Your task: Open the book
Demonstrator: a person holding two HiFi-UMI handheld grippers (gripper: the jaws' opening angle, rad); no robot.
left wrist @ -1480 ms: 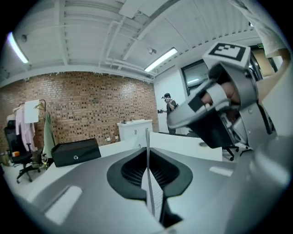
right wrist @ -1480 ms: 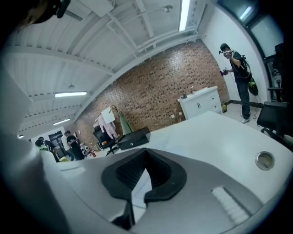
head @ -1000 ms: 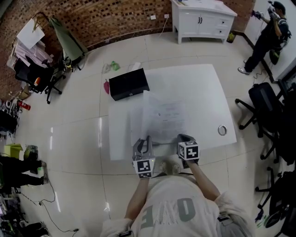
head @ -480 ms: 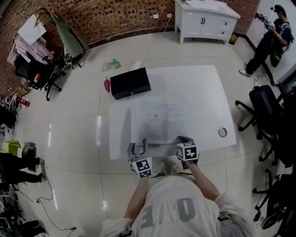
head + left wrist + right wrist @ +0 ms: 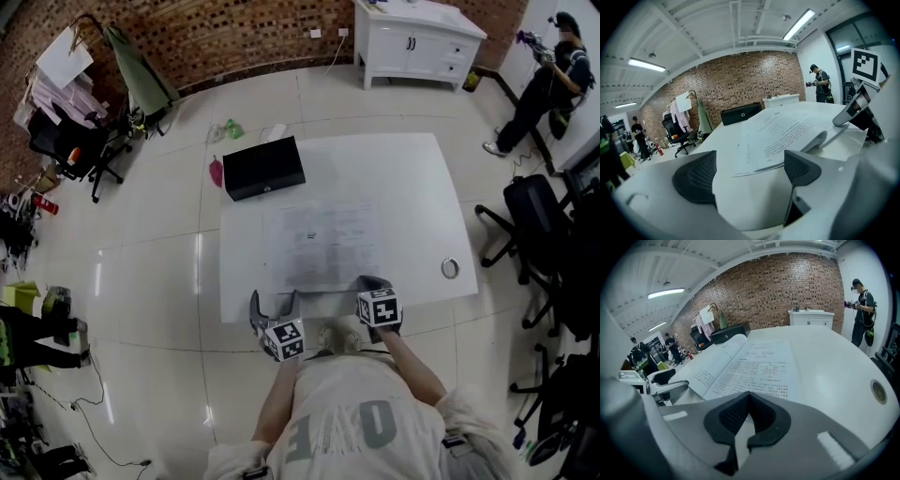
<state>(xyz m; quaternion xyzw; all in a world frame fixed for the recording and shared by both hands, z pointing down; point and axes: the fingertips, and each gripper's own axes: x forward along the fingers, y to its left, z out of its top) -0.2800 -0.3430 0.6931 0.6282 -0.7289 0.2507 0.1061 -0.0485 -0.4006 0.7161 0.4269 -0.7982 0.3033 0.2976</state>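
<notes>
Seen from above, a large white rectangular counter [image 5: 412, 187] stands on a glossy pale tiled floor [image 5: 150, 272] in a room with a red brick wall [image 5: 234, 37].

Off the counter's left side, a clothes rail hung with garments [image 5: 66, 94] and a black office chair [image 5: 70, 150] stand by the wall.

A flat black rectangular case [image 5: 263, 168] lies on the counter's far left corner, overhanging the left edge a little.

The left gripper [image 5: 273, 302], white with a marker cube, hovers at the counter's near edge, just left of the book. Its jaws have just been opening and now stand wide apart. Only bare counter shows between them, and the book's near left corner lies just beyond the tips.

The large white-paged paperback book [image 5: 323, 246] lies open with its printed pages facing up. It sits in the middle of the counter's near half, its lower edge close to the near edge. The left-hand page arches slightly up by the spine.

The right gripper [image 5: 368, 283], also white with a marker cube, has its jaws closed together with nothing between them. Their tips sit at the near edge of the book's right-hand page.

A small round metal ring [image 5: 451, 268] lies near the counter's near right corner, well apart from the book.

Beyond the far right corner stands a white cupboard [image 5: 417, 39]. A person in dark clothes [image 5: 544, 80] stands further right, with black office chairs [image 5: 534, 211] along the right side.
</notes>
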